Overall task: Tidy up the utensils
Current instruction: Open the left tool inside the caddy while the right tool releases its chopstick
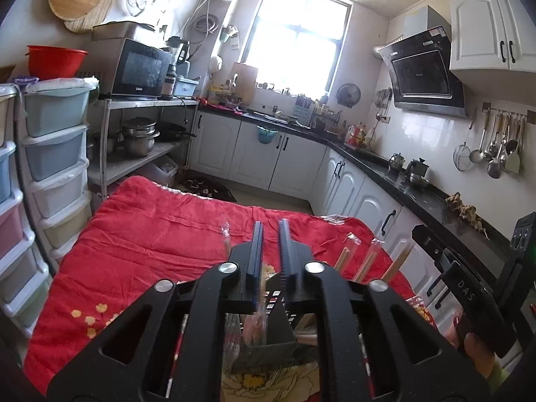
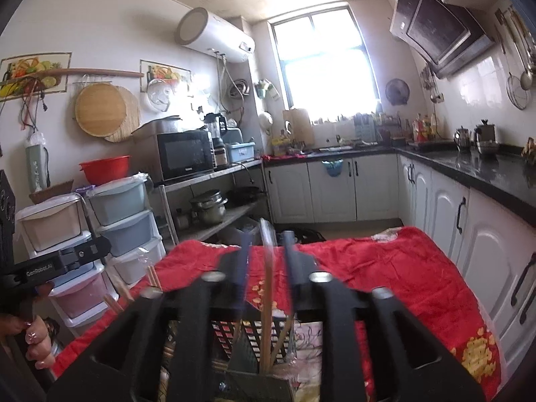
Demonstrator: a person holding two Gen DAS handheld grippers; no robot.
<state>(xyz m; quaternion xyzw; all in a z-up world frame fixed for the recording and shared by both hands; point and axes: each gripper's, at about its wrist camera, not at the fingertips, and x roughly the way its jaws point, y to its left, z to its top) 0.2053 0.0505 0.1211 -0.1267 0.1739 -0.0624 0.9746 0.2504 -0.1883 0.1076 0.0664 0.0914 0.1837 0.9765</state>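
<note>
Red floral cloth [image 1: 150,234] covers the tabletop; black slotted utensil holder [image 1: 278,331] sits at the near edge, right under both cams. Left to right in left wrist view: one wrapped chopstick pair [image 1: 225,239] pokes up just left of the left gripper [image 1: 270,244], more wrapped chopsticks [image 1: 365,261] stand right of it, all rising from the holder. Left gripper jaws narrowly apart, nothing btwn the pads, so empty. The other hand [image 1: 475,345] w/ its tool shows at the far right edge. Right wrist view: person's left hand [image 2: 37,345] at the left edge, a few chopstick tips [image 2: 152,278] next, then the right gripper [image 2: 268,244] over the holder [image 2: 248,335]. Jaws part open w/ a sleeved chopstick pair [image 2: 268,268] standing btwn them; pads look clear of it, so not gripped as far as I can tell (frame blurry here). Its lower end appears to sit in a holder compartment; which one can't tell. Handling, my guess: chopsticks light, stiff, thin; clear plastic sleeve slick and crinkly, likely to slide in the pads. Best hold is on the wood mid-to-upper shaft, not the loose sleeve tip, w/ a firm squeeze. Holder looks light too, could tip or shift on the soft cloth if sticks get dragged sideways.
</note>
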